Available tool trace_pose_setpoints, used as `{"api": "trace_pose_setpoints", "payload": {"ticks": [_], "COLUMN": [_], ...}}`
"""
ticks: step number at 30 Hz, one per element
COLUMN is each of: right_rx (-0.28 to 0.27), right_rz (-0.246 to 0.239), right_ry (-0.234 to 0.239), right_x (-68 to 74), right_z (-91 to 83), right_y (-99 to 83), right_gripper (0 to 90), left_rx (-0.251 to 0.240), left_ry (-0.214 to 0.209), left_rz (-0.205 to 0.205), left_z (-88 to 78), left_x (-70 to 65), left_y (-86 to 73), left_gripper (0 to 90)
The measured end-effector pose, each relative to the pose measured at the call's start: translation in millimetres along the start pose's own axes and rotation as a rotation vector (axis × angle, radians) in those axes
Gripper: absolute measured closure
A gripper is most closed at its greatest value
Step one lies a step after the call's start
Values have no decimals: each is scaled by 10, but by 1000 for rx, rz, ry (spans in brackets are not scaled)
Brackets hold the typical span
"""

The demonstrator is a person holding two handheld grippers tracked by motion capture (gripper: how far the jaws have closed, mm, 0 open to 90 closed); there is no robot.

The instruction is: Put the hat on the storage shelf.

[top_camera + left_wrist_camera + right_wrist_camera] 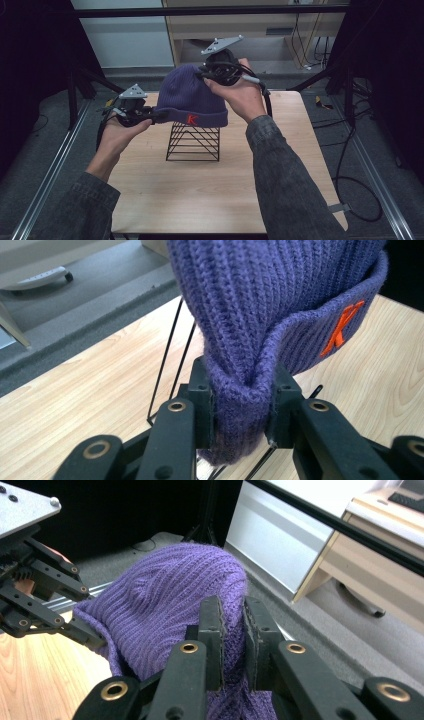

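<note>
Wooden table [210, 190] with light grain, standing on grey carpet inside a dark metal frame; pale cabinet and a desk with hanging cables behind it.

Black wire stand [193, 142] sits on the table at mid-depth, roughly central. Purple knit beanie [192, 97] is over the stand's top, held up between both claws; whether it rests on the stand cannot be told. Folded cuff carries an orange-red letter "K" [192, 119] facing the person.

Left claw [157, 116]: clenched on the beanie's cuff at its left edge. In the left gripper view the cuff fabric is bunched and pinched between the two black jaws, with the wire stand visible just behind and below.

Right claw [204, 74]: clenched on the beanie's crown at the upper right side. In the right gripper view a fold of knit is squeezed between the jaws; the left claw [92, 635] shows farther off, at the beanie's far edge.

Both of the person's forearms are in grey denim sleeves [285, 180].
</note>
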State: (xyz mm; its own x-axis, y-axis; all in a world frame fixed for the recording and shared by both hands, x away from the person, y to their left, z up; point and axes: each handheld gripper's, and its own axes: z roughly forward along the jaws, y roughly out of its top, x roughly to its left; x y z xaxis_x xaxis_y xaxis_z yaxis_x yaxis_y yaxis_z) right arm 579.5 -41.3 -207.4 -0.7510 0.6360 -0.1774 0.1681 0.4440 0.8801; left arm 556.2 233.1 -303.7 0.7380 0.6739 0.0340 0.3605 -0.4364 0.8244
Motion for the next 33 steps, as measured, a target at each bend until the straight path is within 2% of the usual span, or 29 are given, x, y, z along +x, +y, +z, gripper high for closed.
{"api": "trace_pose_setpoints", "payload": {"ticks": [5,11,14,16,22,33], "right_rx": [13,31,39,44,56,77], "right_rz": [19,28,22,21,13,-2], "right_ry": [1,-2,-3,-2,6,28], "right_x": [-8,-8,18,35,96,196], "right_z": [49,91,107,119,136,205], "right_y": [-110,-204,-241,-267,-320,-342], "right_gripper": [803,801,800,799,796,792], "left_rx": [20,22,21,35,29,34], "left_ry": [18,6,8,20,7,-4], "left_rz": [28,-5,-3,15,-23,-46], "left_z": [41,94,108,123,157,199], "left_x": [-24,3,-15,-30,-8,24], "left_y": [-11,-128,-167,-192,-297,-475], "left_gripper": [699,698,698,697,696,692]}}
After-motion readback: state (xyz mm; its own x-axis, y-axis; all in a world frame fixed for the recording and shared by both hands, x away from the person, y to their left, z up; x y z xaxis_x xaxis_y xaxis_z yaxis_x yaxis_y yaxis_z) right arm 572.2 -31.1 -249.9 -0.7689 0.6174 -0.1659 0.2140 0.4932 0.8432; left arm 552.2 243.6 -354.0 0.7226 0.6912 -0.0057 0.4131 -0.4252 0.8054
